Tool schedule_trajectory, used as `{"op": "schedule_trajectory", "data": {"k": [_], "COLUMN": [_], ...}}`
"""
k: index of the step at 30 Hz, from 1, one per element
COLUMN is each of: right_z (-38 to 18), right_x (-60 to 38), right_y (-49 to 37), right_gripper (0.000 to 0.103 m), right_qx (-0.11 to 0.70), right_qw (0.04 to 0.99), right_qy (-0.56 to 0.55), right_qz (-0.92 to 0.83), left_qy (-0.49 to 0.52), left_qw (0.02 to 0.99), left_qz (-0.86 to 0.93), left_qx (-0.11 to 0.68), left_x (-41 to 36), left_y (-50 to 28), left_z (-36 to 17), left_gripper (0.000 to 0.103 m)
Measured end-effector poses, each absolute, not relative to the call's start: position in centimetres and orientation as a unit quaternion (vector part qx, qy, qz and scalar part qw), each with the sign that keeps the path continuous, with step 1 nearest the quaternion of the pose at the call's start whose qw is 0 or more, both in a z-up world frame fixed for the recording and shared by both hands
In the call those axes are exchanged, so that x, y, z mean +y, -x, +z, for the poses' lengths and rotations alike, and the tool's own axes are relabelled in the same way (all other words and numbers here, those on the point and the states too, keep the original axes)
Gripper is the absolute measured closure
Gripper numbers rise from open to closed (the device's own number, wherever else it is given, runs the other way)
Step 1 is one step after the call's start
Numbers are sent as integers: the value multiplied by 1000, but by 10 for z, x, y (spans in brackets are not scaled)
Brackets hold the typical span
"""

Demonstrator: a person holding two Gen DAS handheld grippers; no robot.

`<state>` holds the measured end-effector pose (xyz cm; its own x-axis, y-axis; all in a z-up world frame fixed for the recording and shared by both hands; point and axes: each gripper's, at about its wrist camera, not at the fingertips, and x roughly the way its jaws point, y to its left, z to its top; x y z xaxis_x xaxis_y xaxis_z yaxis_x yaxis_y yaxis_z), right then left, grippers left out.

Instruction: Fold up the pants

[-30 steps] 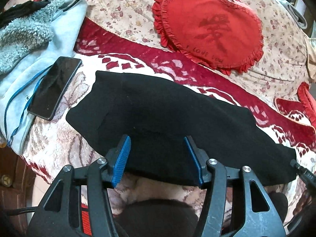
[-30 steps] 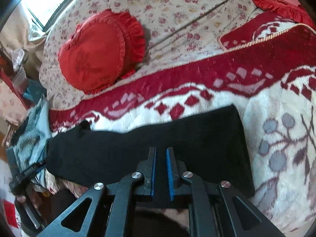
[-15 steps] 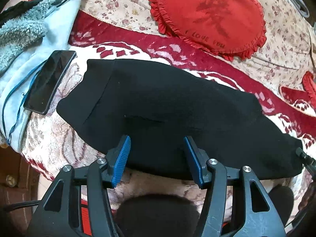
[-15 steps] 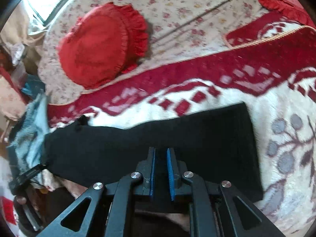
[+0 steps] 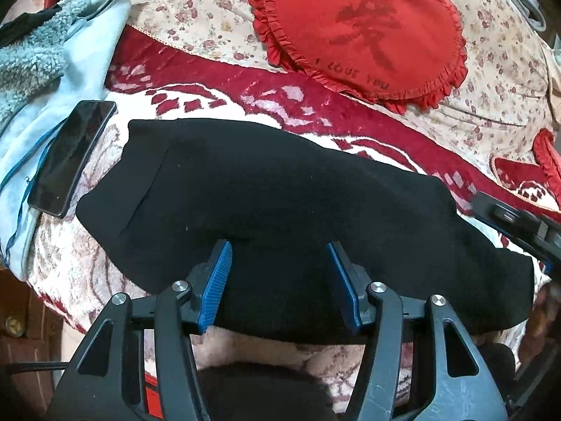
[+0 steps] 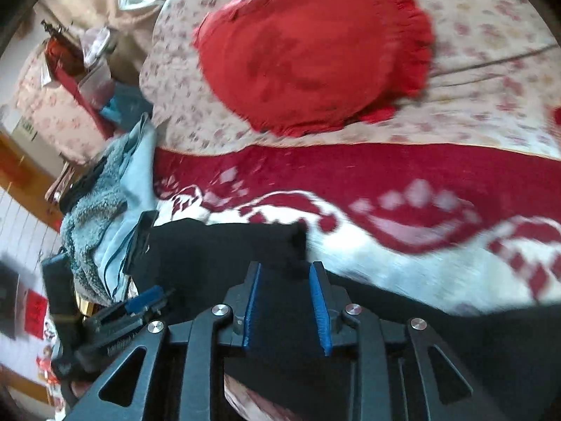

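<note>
The black pants [image 5: 280,217] lie folded lengthwise as a long band across the red and white blanket [image 5: 196,84]. My left gripper [image 5: 278,273] is open, its blue pads over the pants' near edge, holding nothing. The right gripper's body [image 5: 519,221] shows at the right end of the pants. In the right wrist view the pants [image 6: 224,249] lie under my right gripper [image 6: 284,280], which is open. This view is motion blurred.
A black phone [image 5: 72,156] lies on light blue clothing [image 5: 38,112] left of the pants. A red heart cushion [image 5: 364,31] sits behind on the floral sheet, also in the right wrist view [image 6: 312,45]. The bed edge is just below the grippers.
My right gripper has opened, letting go of the pants, and swung left toward the phone end. The left gripper has stayed open over the near edge.
</note>
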<state>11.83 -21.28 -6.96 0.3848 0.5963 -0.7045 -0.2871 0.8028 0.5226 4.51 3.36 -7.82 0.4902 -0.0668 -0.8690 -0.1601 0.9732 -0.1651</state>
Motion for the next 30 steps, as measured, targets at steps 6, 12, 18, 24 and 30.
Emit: {"op": "schedule_trajectory", "data": {"k": [6, 12, 18, 24, 30], "right_z": [-90, -96, -101, -72, -79], "right_x": [-167, -174, -194, -238, -274], "right_y": [-145, -157, -160, -124, -87], "right_gripper": [94, 101, 103, 92, 77], "right_qx": [495, 482, 496, 480, 510], "right_qw": [828, 841, 830, 841, 836], "right_qy": [-80, -62, -111, -124, -55], "right_qz": [251, 239, 229, 219, 196], "left_qy": [118, 116, 110, 134, 104], "left_qw": [855, 856, 857, 861, 863], "left_qz": [23, 22, 20, -1, -33], "left_qx": [504, 503, 502, 491, 494], "left_x": [33, 30, 28, 20, -19], "left_y": [-48, -50, -46, -38, -38], "left_z": [-81, -86, -82, -65, -59], "left_gripper": [44, 38, 37, 37, 37]}}
